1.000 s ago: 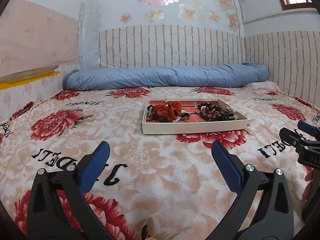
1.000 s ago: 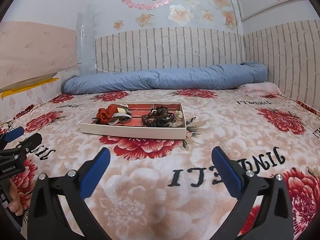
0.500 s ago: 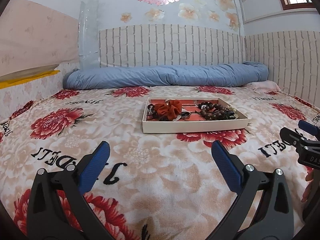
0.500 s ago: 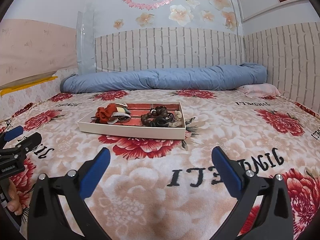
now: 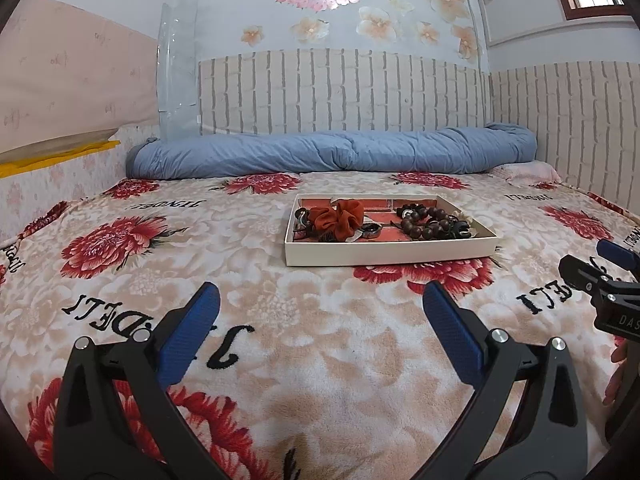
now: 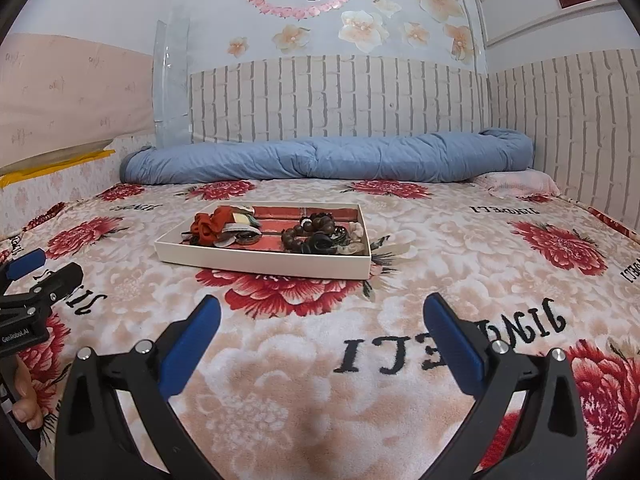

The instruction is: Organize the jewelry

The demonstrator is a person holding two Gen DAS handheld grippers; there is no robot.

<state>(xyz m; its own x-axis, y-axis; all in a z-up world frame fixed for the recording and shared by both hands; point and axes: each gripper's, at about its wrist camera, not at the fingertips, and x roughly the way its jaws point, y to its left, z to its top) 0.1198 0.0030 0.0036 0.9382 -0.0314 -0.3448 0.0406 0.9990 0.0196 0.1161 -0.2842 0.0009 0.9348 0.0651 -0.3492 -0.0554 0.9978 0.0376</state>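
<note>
A shallow cream tray (image 5: 390, 254) with a red lining lies on the flowered bed blanket. It holds a rust-red scrunchie (image 5: 338, 219), a brown wooden bead bracelet (image 5: 426, 224), black hair ties and small metal pieces. The tray also shows in the right wrist view (image 6: 264, 266), with the scrunchie (image 6: 210, 224) and the beads (image 6: 310, 230). My left gripper (image 5: 320, 304) is open and empty, well short of the tray. My right gripper (image 6: 320, 316) is open and empty, also short of the tray. Each gripper shows at the edge of the other's view.
A rolled blue duvet (image 5: 332, 152) lies along the far wall. A pink pillow (image 5: 528, 172) sits at the far right corner. Brick-pattern walls bound the bed at the back and right. A padded panel (image 5: 60, 92) stands on the left.
Both views have shifted only slightly; the tray sits marginally lower in the frames. Both grippers remain open and empty.
</note>
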